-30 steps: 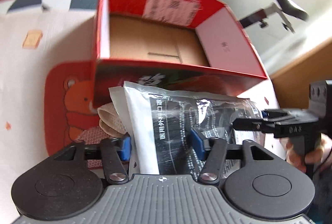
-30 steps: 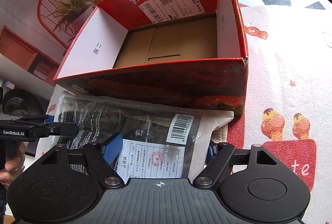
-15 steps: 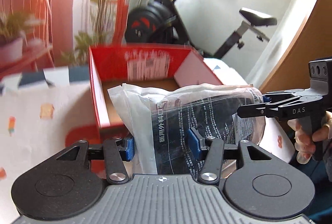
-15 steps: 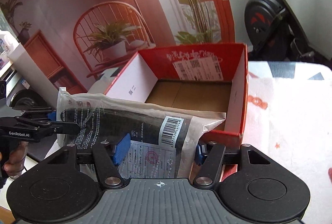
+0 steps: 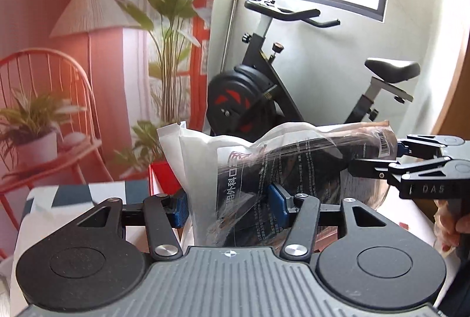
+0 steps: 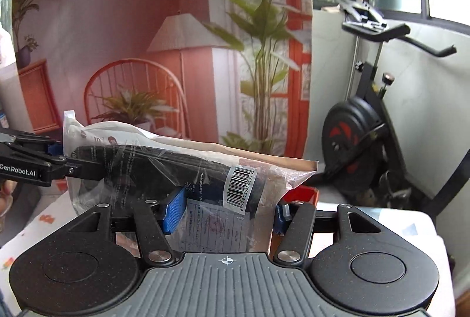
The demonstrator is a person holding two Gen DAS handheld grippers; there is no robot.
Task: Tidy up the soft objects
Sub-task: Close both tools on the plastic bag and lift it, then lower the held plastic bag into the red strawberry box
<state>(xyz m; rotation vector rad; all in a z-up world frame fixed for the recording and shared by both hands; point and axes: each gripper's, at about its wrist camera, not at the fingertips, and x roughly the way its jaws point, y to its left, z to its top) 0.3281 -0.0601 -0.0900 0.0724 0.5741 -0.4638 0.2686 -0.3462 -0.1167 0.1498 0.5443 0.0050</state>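
Note:
A clear-and-white plastic packet (image 5: 264,167) of black soft goods hangs in the air, held at both ends. My left gripper (image 5: 229,205) has its blue pads pressed on the packet's white end, its jaws easing slightly apart. My right gripper (image 6: 227,212) grips the barcode end of the packet (image 6: 164,167), its jaws closing onto it. Each gripper shows in the other's view: the right gripper (image 5: 379,159) at the right edge, the left gripper (image 6: 73,159) at the left edge. Only a corner of the red box (image 5: 161,173) (image 6: 302,195) peeks out below the packet.
The patterned tablecloth (image 5: 58,199) (image 6: 382,223) lies below. An exercise bike (image 5: 258,102) (image 6: 361,126) stands behind the table by the window. A printed backdrop with a chair, a lamp and plants fills the left. A person's hand (image 5: 446,226) holds the right gripper's handle.
Both grippers have risen with the packet, from the table in front of the red box to well above it. Both views have tilted up toward the room. The right jaws have narrowed.

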